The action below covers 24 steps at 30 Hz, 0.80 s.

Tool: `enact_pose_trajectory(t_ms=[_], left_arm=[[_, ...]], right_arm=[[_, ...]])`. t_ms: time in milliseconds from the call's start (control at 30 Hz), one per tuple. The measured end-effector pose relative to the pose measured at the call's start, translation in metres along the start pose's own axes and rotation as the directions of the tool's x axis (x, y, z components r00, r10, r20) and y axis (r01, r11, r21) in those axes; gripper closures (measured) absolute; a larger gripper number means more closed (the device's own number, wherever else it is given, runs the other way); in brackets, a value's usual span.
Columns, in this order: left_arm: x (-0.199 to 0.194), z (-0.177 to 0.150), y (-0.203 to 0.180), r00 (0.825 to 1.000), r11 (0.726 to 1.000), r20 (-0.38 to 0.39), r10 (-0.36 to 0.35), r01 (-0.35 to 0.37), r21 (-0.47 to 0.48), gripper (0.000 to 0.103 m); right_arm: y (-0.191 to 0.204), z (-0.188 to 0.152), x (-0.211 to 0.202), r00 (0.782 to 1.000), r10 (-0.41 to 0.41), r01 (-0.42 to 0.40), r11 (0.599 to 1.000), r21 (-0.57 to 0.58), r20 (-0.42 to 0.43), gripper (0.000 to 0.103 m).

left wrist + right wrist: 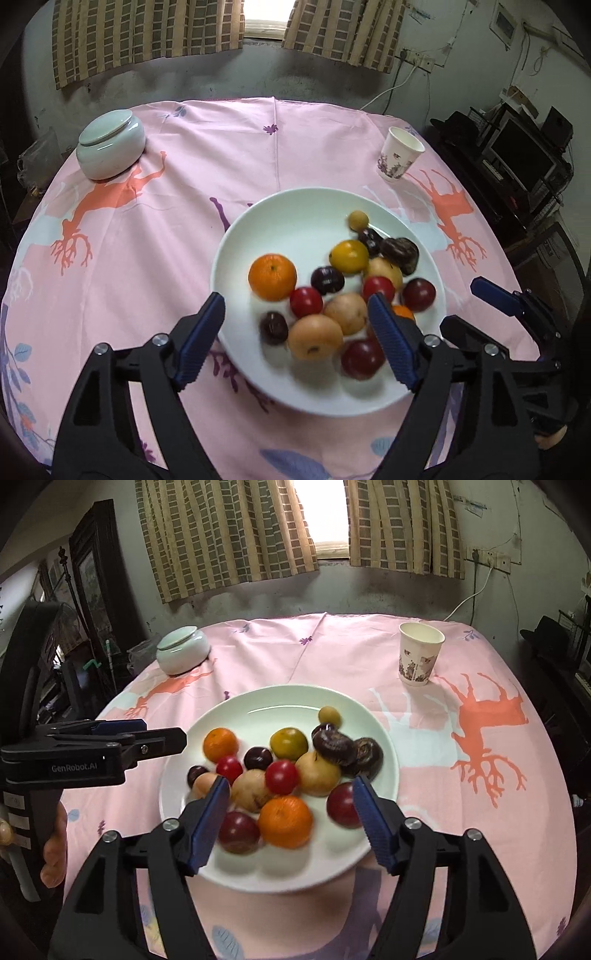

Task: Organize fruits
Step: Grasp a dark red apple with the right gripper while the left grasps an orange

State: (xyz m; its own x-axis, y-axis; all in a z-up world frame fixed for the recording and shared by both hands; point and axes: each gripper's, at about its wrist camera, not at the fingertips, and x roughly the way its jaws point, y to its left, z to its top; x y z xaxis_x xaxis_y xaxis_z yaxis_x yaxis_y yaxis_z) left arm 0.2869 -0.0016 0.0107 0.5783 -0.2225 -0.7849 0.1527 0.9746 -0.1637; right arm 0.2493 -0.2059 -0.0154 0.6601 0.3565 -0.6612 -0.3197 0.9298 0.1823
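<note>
Sitting piled on a white plate (pixel 384 746) near the counter's (pixel 221 155) front edge: the fruits.

Holding two oranges (pixel 272 276) (pixel 285 821), a yellow-green citrus (pixel 289 743), red plums (pixel 282 776), dark purple plums (pixel 258 757), tan pears (pixel 314 336), two dark brown wrinkled fruits (pixel 365 757) and one small olive-coloured fruit (pixel 329 715) at the far rim. Hovering over the plate's near side with jaws released and gripping nothing: left gripper (pixel 295 343), right gripper (pixel 288 829). Standing closed toward the far left corner of the pink cloth: a pale lidded jar (pixel 110 146), contents hidden. Standing upright toward the far right corner: a paper cup (pixel 419 653), looking empty.
</note>
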Motion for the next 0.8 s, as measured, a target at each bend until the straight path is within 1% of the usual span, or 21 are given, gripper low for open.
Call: enact_pose_trajectory(t_ms=[67,167,200,233,300,333,400,433,467,500,567,633,733,800], left_arm=[[-0.016,-0.025,0.0,1.0,1.0,0.002,-0.006,0.006,0.018,0.017],[-0.033,-0.064,0.004,0.999,0.999,0.0,-0.036,0.036,0.005,0.016],[-0.038,-0.078,0.006,0.999,0.999,0.008,-0.047,0.047,0.001,0.014],[-0.042,-0.09,0.008,0.999,0.999,0.016,-0.042,0.042,-0.002,0.014],[-0.047,-0.114,0.011,0.999,1.0,0.034,-0.005,0.005,-0.001,0.014],[-0.048,-0.125,0.012,0.999,1.0,0.037,0.019,-0.019,0.003,0.014],[-0.053,-0.146,0.017,0.998,0.999,0.033,0.046,-0.046,0.005,0.014],[-0.054,-0.155,0.02,0.999,0.999,0.027,0.042,-0.042,-0.001,0.014],[-0.056,-0.163,0.024,0.999,0.999,0.017,0.031,-0.031,-0.014,0.014],[-0.057,-0.17,0.029,1.0,0.999,0.003,0.019,-0.019,-0.031,0.014],[-0.059,-0.182,0.034,1.0,0.999,-0.018,-0.002,0.001,-0.053,0.014],[-0.065,-0.194,0.036,0.999,0.998,-0.028,-0.016,0.014,-0.057,0.014],[-0.076,-0.209,0.034,0.999,0.999,-0.031,-0.025,0.023,-0.042,0.013],[-0.079,-0.218,0.031,0.999,0.999,-0.042,-0.012,0.011,-0.032,0.013]], right_arm=[[0.005,-0.015,-0.017,1.0,0.02,-0.02,1.0,0.0,0.003,0.021],[0.02,-0.047,-0.045,0.998,0.056,-0.055,0.998,-0.019,0.012,0.013],[0.026,-0.059,-0.052,0.998,0.065,-0.064,0.998,-0.028,0.008,0.013],[0.032,-0.071,-0.058,0.997,0.075,-0.075,0.996,-0.039,0.001,0.013],[0.046,-0.099,-0.07,0.994,0.104,-0.105,0.992,-0.071,-0.018,0.013],[0.053,-0.114,-0.076,0.994,0.11,-0.111,0.99,-0.091,-0.013,0.013],[0.064,-0.138,-0.084,0.996,0.089,-0.089,0.988,-0.128,-0.009,0.013],[0.069,-0.147,-0.086,0.998,0.064,-0.066,0.988,-0.141,-0.017,0.018],[0.071,-0.155,-0.086,0.998,0.054,-0.058,0.988,-0.142,-0.031,0.028],[0.072,-0.161,-0.084,0.996,0.061,-0.068,0.989,-0.129,-0.059,0.034],[0.071,-0.17,-0.077,0.99,0.081,-0.092,0.992,-0.09,-0.111,0.062],[0.07,-0.175,-0.069,0.986,0.088,-0.098,0.993,-0.066,-0.143,0.063],[0.071,-0.176,-0.066,0.983,0.11,-0.118,0.992,-0.05,-0.146,0.064],[0.074,-0.178,-0.067,0.983,0.116,-0.125,0.991,-0.057,-0.144,0.064]])
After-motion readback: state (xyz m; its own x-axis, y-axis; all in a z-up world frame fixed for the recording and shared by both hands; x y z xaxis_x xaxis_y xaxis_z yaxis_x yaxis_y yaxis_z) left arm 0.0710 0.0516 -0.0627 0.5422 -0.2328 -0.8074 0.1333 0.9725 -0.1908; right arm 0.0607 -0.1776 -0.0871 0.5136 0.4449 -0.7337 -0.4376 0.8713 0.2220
